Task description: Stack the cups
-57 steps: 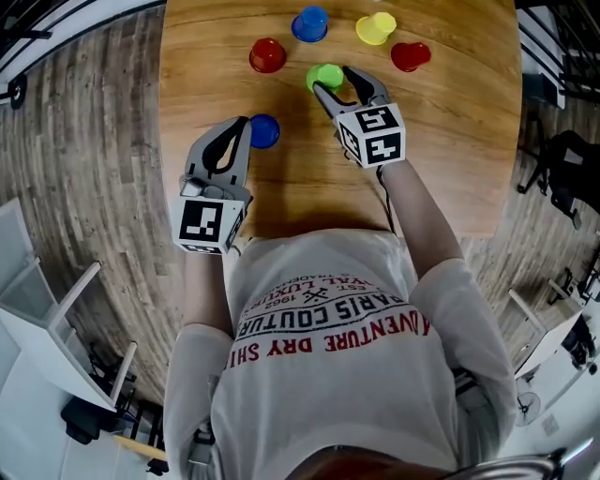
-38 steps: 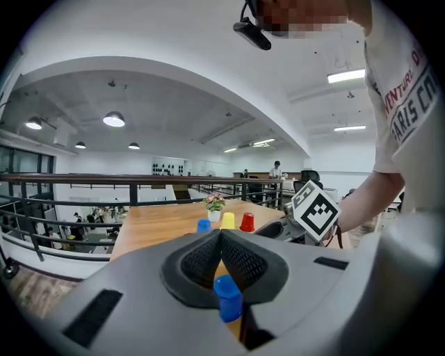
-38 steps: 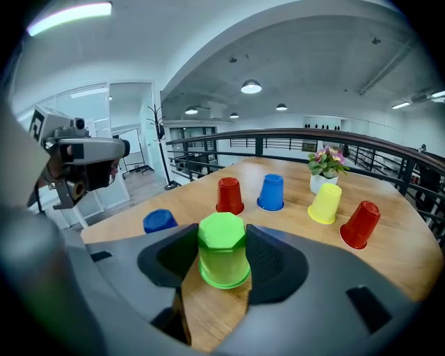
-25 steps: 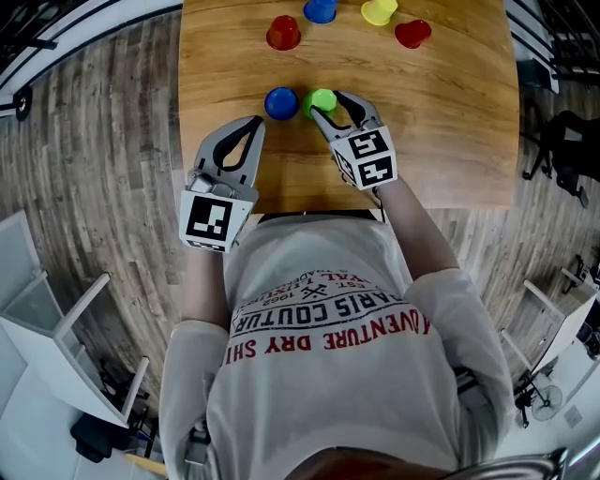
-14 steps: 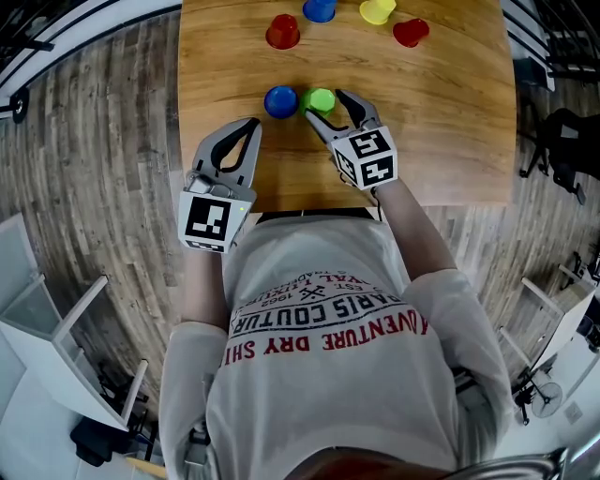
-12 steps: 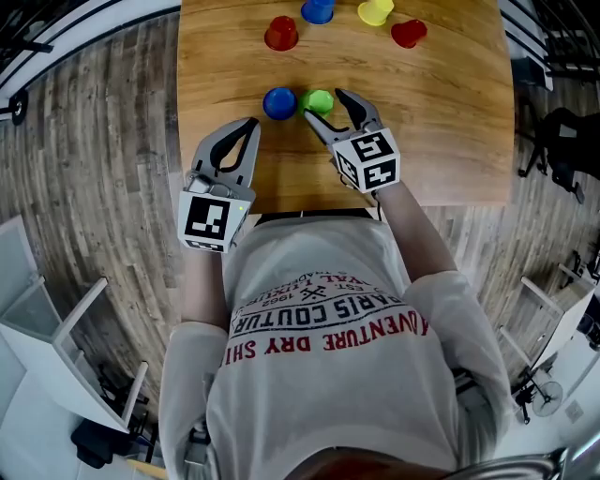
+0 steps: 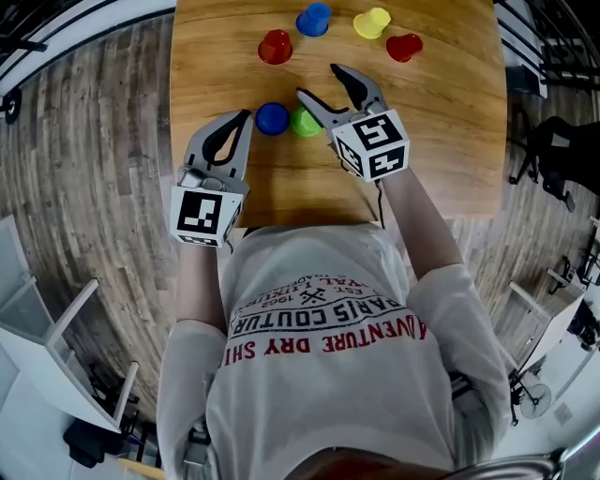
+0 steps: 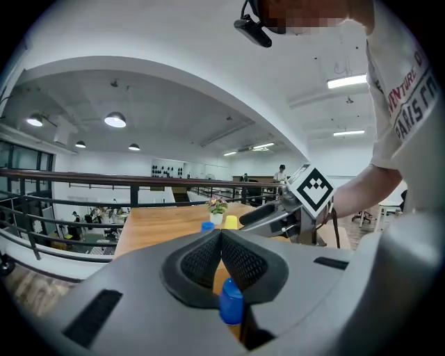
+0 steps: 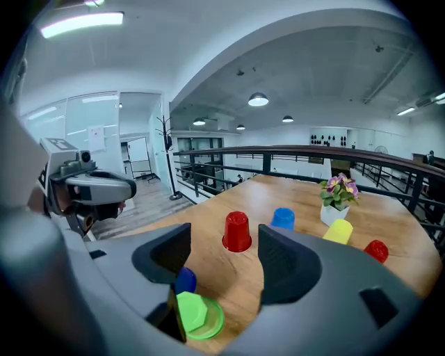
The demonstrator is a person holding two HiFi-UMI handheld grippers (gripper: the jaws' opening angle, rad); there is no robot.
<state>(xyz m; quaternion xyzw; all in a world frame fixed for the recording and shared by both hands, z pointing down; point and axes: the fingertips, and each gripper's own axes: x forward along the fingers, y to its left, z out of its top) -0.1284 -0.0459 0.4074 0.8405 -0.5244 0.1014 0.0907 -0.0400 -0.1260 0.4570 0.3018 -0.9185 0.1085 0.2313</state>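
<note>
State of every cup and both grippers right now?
left gripper: shut, empty
right gripper: open, empty
green cup: upside down, unstacked, beside the near blue cup
near blue cup: upside down, unstacked
left red cup: upside down, unstacked
far blue cup: upside down, unstacked
yellow cup: unstacked, orientation unclear
right red cup: unstacked, orientation unclear

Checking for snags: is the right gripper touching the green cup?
Cannot tell. The right gripper is open, but in the right gripper view one finger overlaps the green cup, hiding any gap.
</note>
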